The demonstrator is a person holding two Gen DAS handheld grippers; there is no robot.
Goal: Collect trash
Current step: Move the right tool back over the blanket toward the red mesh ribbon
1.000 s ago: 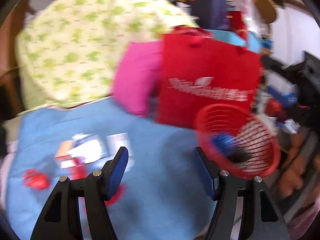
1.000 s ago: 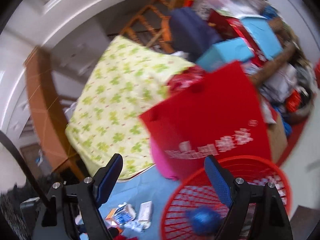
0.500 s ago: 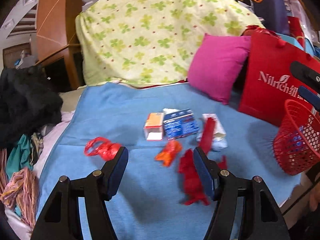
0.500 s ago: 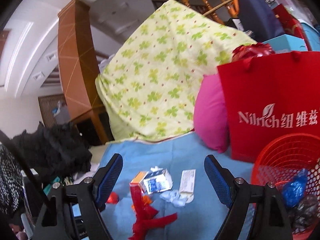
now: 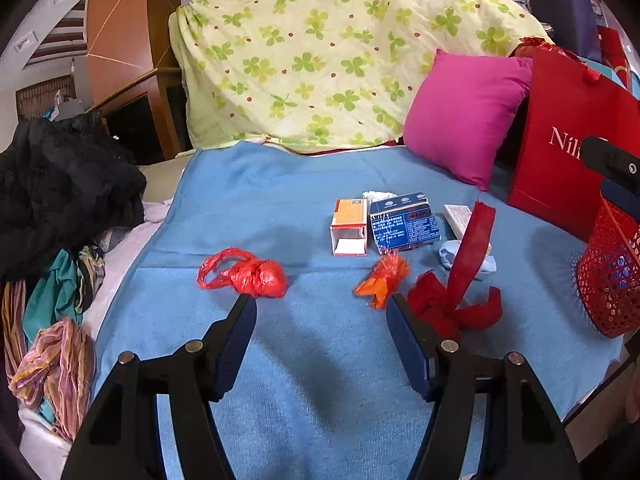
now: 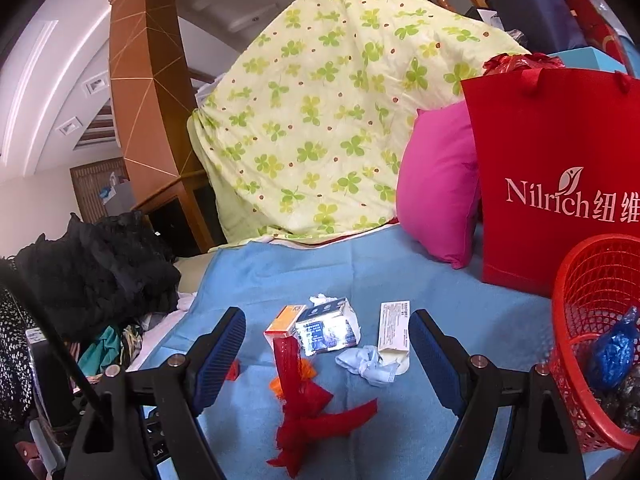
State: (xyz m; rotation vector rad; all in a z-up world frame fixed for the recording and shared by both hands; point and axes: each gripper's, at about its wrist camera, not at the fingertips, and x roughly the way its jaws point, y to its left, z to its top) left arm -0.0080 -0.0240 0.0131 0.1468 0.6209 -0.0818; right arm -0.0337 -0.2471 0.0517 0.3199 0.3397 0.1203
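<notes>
Trash: red ribbon (image 5: 456, 300) just beside right finger | left gripper (image 5: 320, 316) open

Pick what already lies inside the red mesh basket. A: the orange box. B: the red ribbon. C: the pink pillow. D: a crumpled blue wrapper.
D: the right wrist view shows a crumpled blue wrapper inside the red mesh basket.

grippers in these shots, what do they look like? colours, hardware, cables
Both match: the left gripper and right gripper have black angular frames with cutouts, silver pivot screws and dark blue ribbed pads inside the jaws. A thin black cable shows in the right view. No sleeves visible.
</notes>
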